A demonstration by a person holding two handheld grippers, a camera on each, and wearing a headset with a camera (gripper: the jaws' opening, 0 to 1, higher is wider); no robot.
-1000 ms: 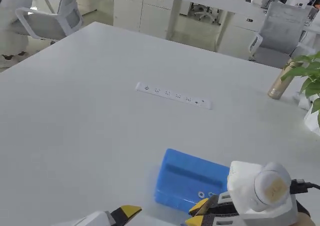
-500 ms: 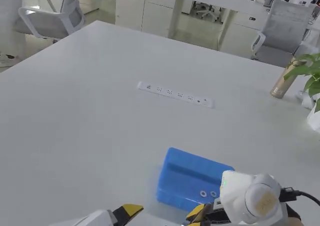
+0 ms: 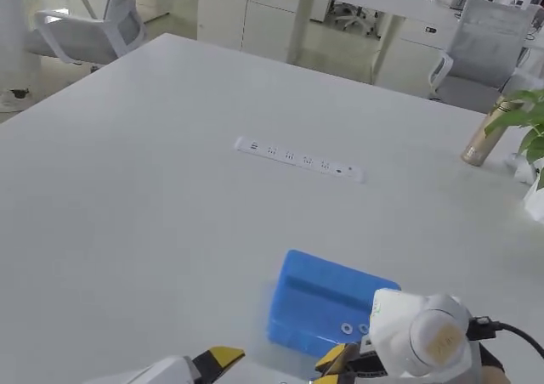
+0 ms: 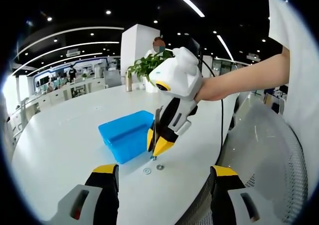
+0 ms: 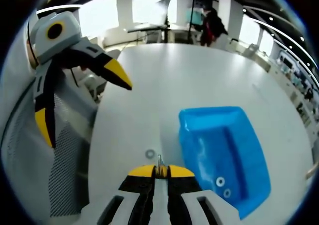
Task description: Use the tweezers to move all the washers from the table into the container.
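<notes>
Table: two loose washers by tweezers; blue container holds two more.

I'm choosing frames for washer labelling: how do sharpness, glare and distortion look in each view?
Head view: soft, container left edge smeared, its washers tiny. Left gripper view: fisheye bends the ceiling lights; two loose washers read crisp. Right gripper view: far background blown out, container and its washers sharp.

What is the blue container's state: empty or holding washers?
Not empty: the blue container holds two washers, clear in the right gripper view.
</notes>
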